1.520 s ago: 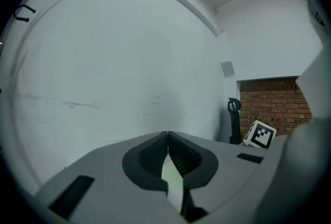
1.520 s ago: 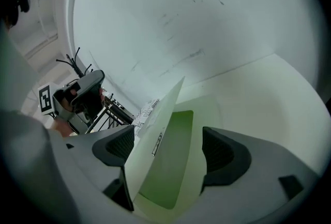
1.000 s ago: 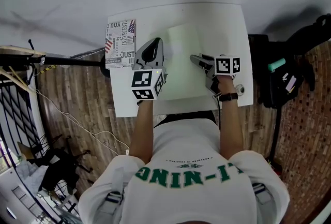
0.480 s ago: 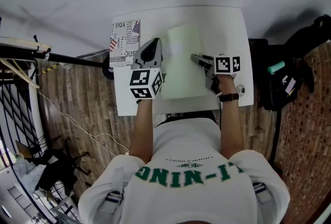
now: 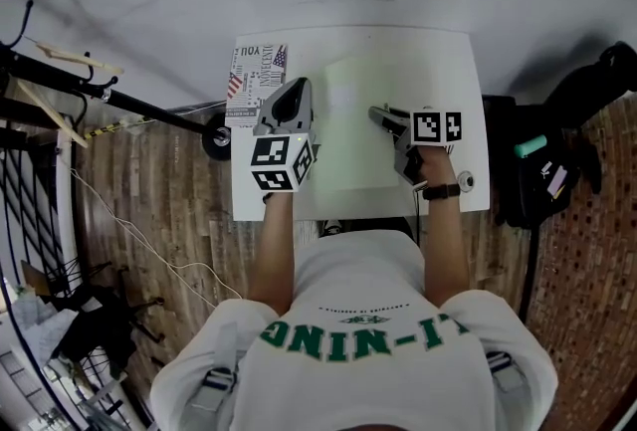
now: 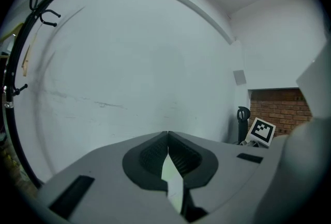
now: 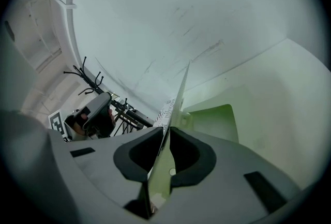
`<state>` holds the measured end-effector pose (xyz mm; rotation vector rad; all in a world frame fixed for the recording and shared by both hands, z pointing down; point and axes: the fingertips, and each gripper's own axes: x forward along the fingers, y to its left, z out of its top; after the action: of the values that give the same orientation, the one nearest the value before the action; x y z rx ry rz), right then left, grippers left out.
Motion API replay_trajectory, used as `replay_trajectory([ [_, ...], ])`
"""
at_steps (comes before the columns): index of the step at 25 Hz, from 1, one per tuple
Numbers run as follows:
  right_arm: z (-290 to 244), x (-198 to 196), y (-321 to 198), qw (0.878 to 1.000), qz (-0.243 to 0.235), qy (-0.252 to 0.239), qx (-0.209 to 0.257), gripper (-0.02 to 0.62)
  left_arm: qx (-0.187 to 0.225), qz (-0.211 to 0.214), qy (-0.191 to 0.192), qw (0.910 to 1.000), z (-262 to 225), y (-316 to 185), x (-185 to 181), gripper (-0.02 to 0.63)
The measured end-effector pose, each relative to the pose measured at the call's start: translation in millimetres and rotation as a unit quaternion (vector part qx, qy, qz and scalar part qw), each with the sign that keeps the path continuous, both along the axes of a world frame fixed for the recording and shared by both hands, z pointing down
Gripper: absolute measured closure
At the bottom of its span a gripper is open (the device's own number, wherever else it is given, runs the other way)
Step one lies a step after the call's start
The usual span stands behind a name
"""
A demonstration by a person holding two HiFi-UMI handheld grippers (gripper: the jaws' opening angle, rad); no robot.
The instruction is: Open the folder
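The left gripper pinched a thin leaf of the folder between its jaws, while the right gripper, its jaws just closed, clamped another leaf.

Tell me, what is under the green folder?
Only the white table shows around the green folder. The tabletop right beneath the folder is covered, so anything flat lying there cannot be seen.
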<state>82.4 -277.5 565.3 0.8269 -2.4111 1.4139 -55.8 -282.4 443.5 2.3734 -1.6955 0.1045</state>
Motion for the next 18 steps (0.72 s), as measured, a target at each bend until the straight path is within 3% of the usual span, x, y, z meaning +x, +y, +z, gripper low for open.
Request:
replay_trajectory([
  [12, -28.5, -47.9, 11.5, 0.999, -0.023, 0.029, 0.021, 0.534, 0.022, -0.038, -0.002, 0.999, -18.8, 33.6, -46.7, 0.592],
  [15, -32.7, -58.2, 12.2, 0.997, -0.027, 0.06, 0.033, 0.534, 0.025, -0.05, -0.002, 0.9984, -20.6, 40.2, -60.6, 0.592],
  [18, -35.9, -65.7, 15.7, 0.99, -0.041, 0.12, 0.065, 0.537, 0.028, -0.062, -0.001, 0.9977, -22.2, 48.2, -73.7, 0.592],
])
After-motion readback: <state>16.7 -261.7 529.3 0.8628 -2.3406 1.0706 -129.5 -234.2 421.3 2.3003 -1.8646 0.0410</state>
